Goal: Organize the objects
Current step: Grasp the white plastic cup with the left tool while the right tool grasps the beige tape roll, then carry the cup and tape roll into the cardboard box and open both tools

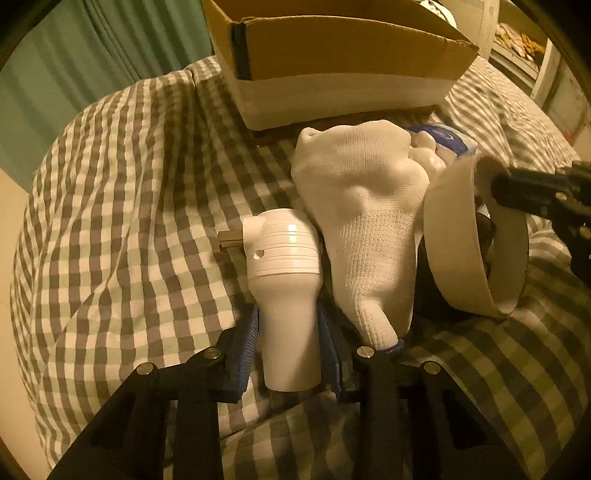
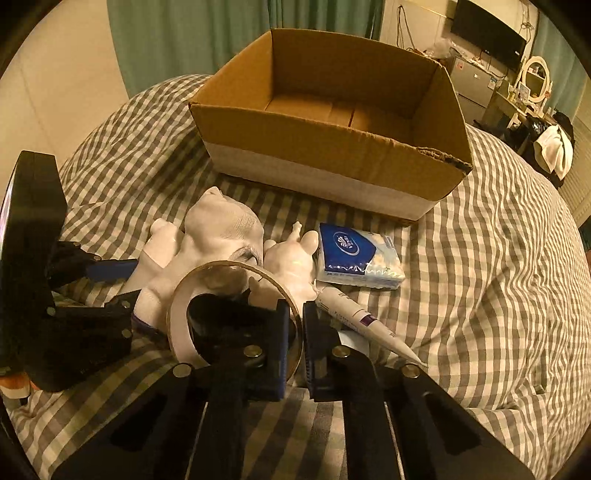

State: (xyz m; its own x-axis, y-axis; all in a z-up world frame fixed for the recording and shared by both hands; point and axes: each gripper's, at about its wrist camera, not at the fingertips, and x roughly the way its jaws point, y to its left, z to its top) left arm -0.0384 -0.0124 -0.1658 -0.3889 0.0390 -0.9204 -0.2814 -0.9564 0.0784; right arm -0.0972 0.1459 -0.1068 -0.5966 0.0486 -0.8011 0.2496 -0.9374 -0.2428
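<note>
My left gripper (image 1: 290, 332) is shut on a white plastic lamp socket (image 1: 284, 280) lying on the checked bedspread (image 1: 129, 206). A white knit glove (image 1: 362, 206) lies just right of it. My right gripper (image 2: 295, 325) is shut on the rim of a roll of clear tape (image 2: 207, 291), which also shows in the left wrist view (image 1: 454, 251). An open cardboard box (image 2: 332, 155) stands beyond the pile and looks empty. In the right wrist view the glove (image 2: 221, 225), a white figurine (image 2: 291, 258), a blue tissue pack (image 2: 354, 258) and a white tube (image 2: 365, 325) lie close together.
The left gripper's body (image 2: 55, 295) fills the left of the right wrist view. A green curtain (image 2: 221, 40) hangs behind the bed. A dresser with a round mirror (image 2: 533, 79) and a dark screen (image 2: 487, 31) stand at the far right.
</note>
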